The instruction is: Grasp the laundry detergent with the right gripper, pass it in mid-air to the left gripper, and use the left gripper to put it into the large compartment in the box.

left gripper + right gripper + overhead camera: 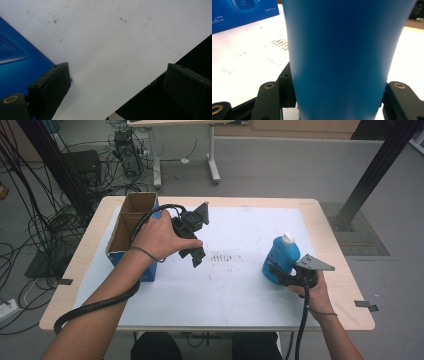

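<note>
A blue bottle [281,257] with a white cap stands at the right of the white mat [230,287]. My right gripper [274,272] is shut on its lower body; in the right gripper view the bottle [337,55] sits between the black jaws of that gripper [337,86], which press on both sides. Just right of an open-topped blue cardboard box [131,227], my left gripper [196,256] hovers over the mat. In the left gripper view my left gripper [117,70] is open, its jaws wide apart with bare mat between them and the box's blue side [15,62] at the left.
The wooden table edge [334,245] frames the mat. The blue box [242,12] also lies behind the bottle in the right gripper view. Smudge marks [222,256] dot the mat's middle. Cables and another table's legs [212,167] stand on the floor behind.
</note>
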Demonstrator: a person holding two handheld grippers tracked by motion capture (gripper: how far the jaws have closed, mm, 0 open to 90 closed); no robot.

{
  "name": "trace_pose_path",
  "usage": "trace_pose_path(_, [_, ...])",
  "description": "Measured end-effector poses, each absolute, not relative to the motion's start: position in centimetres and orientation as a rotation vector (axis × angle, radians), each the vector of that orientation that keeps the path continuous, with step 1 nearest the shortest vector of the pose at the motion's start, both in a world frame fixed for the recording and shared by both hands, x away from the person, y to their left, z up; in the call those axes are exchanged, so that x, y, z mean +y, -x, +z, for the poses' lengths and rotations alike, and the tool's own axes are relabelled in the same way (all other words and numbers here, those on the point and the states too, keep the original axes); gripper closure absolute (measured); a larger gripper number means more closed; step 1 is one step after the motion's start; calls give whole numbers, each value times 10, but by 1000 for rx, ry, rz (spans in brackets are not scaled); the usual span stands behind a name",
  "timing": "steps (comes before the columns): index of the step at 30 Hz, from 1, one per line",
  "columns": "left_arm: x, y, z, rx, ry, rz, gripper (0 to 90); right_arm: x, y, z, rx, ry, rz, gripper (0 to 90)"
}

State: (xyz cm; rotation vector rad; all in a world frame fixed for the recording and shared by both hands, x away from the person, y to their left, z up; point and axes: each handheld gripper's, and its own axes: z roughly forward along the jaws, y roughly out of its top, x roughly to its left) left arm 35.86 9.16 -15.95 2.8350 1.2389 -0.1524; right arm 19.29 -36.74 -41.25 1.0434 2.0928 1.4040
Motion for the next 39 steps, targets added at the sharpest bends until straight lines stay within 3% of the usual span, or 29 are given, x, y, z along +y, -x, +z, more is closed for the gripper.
trace_pose_path(39, [91, -358, -158, 1238, -2826, -154, 72, -366, -191, -413, 2086, -1040, 1400, 415])
